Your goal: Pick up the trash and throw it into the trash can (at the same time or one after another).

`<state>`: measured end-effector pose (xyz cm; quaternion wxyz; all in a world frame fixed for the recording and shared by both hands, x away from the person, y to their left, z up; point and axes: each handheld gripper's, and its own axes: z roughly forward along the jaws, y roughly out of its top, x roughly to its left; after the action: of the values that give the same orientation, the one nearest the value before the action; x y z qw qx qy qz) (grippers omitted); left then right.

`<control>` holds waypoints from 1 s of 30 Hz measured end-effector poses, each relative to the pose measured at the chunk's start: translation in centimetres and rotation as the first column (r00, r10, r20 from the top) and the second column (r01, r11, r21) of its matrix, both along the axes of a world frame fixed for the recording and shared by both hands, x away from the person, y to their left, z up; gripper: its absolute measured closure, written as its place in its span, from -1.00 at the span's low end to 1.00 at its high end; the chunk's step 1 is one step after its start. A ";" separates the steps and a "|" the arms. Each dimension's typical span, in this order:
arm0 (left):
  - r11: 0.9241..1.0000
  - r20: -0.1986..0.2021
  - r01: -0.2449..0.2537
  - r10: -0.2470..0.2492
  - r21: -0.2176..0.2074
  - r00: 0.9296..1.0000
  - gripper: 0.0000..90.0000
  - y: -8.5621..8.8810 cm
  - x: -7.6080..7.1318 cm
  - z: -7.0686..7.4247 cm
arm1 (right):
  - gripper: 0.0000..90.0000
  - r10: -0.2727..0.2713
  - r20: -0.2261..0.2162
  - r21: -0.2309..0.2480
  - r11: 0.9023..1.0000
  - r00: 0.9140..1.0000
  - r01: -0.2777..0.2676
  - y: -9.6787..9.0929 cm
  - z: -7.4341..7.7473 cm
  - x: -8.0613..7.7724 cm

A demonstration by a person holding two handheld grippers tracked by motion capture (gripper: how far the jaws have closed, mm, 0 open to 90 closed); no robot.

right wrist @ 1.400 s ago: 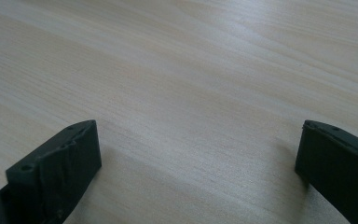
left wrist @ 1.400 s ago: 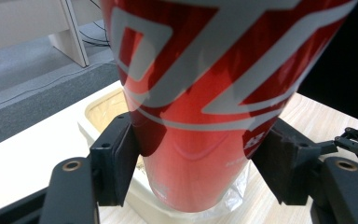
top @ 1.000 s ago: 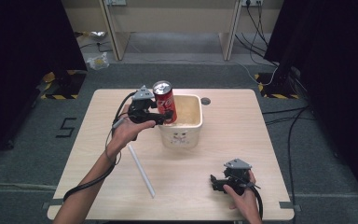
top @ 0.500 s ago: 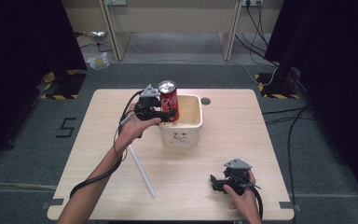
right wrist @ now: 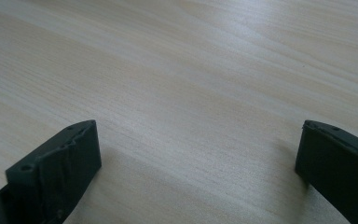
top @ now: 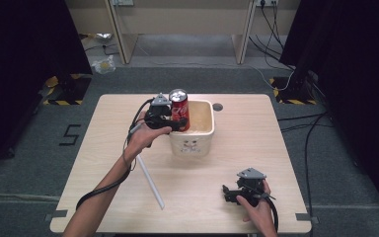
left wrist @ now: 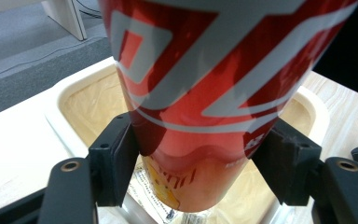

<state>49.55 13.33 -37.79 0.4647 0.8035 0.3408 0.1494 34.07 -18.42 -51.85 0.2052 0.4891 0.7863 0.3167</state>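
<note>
1. A red can is pinched by the left gripper over the tub, nearer its middle than before.
2. The right gripper, jaws spread, stays near the tub.

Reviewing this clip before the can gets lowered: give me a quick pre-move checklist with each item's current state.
1. Left gripper clamps the red can on both sides: ok.
2. Can held above the white bin opening: ok.
3. Can upright: ok.
4. Bin bottom free under the can: cannot tell, something printed lies there.
5. Right gripper open, parked on the table, away from the bin: ok.
6. White stick off the path: ok.
</note>
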 end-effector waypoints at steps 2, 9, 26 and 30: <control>1.000 -0.002 0.005 -0.005 0.005 1.000 -0.26 -0.1 0.0 -0.1 | -0.99 0.000 0.000 0.000 1.000 1.000 0.000 0.0 0.0 0.0; 1.000 0.003 0.015 -0.015 0.011 1.000 -0.29 -0.4 -0.1 -0.2 | -1.00 -0.001 -0.001 0.000 1.000 1.000 0.001 0.0 0.0 0.0; 1.000 0.007 0.029 -0.029 0.007 1.000 -0.21 -0.5 -0.2 -0.1 | -1.00 0.002 0.000 0.001 1.000 1.000 -0.002 0.0 0.0 0.0; 0.999 0.011 0.033 -0.033 0.010 0.999 -0.17 -0.6 -0.3 -0.1 | -1.00 0.002 0.000 0.001 1.000 1.000 -0.002 0.0 0.0 0.0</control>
<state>49.22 12.76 -37.84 0.4649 0.8105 0.3242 0.1479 34.07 -18.41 -51.87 0.2047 0.4883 0.7867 0.3174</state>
